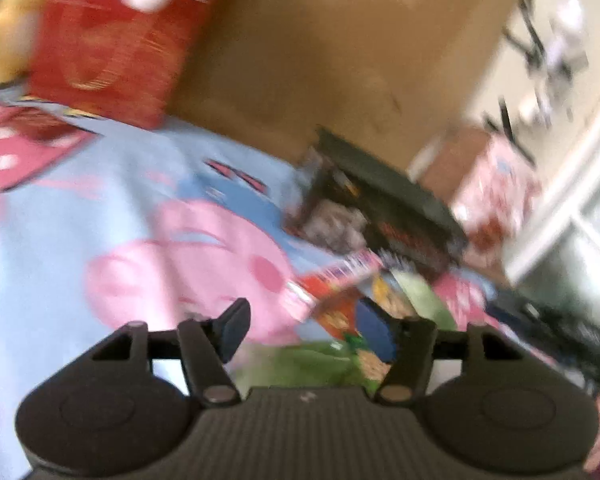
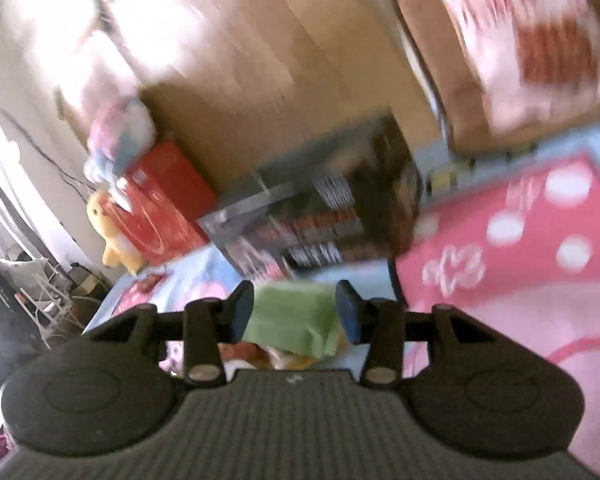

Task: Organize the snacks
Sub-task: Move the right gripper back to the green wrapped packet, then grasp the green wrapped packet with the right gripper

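Note:
Both views are motion-blurred. In the left wrist view my left gripper point(image 1: 314, 330) is open above a cartoon-print bedspread point(image 1: 100, 208), with a pile of colourful snack packets point(image 1: 352, 300) just ahead and between its fingers. A dark basket point(image 1: 384, 208) holding packets stands beyond the pile. In the right wrist view my right gripper point(image 2: 296, 308) is open, its fingers either side of a green snack packet point(image 2: 296, 316) without visibly pressing it. The dark basket point(image 2: 320, 208) lies right ahead of it.
A brown headboard point(image 1: 340, 48) rises behind the bed. A red box point(image 1: 112, 48) and a yellow plush toy point(image 2: 114, 236) stand at the bed's head. A pink printed box point(image 1: 496, 196) sits beside the basket. A pink dotted pillow point(image 2: 520, 240) lies right.

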The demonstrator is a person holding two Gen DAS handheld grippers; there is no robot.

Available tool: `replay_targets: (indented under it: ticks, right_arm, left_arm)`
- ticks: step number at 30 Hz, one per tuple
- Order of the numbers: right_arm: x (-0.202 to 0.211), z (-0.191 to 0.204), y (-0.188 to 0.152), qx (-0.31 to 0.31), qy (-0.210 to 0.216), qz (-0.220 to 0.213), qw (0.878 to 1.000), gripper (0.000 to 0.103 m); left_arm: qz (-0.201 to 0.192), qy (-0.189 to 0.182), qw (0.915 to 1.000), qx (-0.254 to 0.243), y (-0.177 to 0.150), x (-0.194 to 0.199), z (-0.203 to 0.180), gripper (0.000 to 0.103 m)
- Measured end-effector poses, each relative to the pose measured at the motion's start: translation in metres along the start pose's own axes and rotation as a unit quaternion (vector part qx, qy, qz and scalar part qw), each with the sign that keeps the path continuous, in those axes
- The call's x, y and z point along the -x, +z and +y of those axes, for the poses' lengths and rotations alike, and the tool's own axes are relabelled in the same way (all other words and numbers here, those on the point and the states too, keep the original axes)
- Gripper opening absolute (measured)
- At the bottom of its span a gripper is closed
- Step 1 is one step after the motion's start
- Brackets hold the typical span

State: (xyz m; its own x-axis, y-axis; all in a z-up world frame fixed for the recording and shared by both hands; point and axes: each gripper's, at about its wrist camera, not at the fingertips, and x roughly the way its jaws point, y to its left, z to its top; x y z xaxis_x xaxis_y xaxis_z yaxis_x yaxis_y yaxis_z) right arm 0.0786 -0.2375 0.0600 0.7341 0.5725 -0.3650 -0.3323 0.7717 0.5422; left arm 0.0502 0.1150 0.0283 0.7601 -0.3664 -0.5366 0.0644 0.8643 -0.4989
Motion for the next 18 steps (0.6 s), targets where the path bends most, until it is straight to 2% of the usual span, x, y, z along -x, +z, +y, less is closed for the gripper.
replay_targets:
  ticks: [2, 4, 8, 11, 13, 15, 18]
  right_arm:
    - [0.011, 0.018, -0.001, 0.025, 0.033, -0.007, 0.999, 0.049]
    - [0.014, 0.041, -0.009, 0.065, 0.064, 0.004, 0.996, 0.05]
    - [-0.005, 0.086, -0.035, 0.147, 0.102, 0.063, 0.982, 0.051]
    - [-0.032, 0.101, -0.042, 0.145, 0.106, 0.101, 0.979, 0.05]
    - [-0.047, 0.101, -0.04, 0.125, 0.097, 0.117, 0.981, 0.042]
    - [-0.06, 0.099, -0.035, 0.102, 0.093, 0.131, 0.982, 0.028]
    - [-0.072, 0.101, -0.032, 0.087, 0.085, 0.147, 0.982, 0.026]
  left_arm:
    - [-0.015, 0.007, 0.9995, 0.027, 0.001, 0.018, 0.015, 0.06]
    - [-0.014, 0.008, 0.9992, 0.036, -0.002, 0.029, 0.026, 0.06]
    - [0.001, -0.008, 0.9988, 0.048, -0.018, 0.042, 0.035, 0.06]
    - [-0.003, -0.012, 0.9992, 0.039, -0.029, 0.05, 0.037, 0.06]
    - [-0.009, -0.011, 0.9995, 0.029, -0.034, 0.054, 0.038, 0.06]
    - [-0.012, -0.016, 0.9994, 0.027, -0.037, 0.057, 0.041, 0.06]
    - [-0.015, -0.012, 0.9993, 0.031, -0.039, 0.056, 0.048, 0.061]
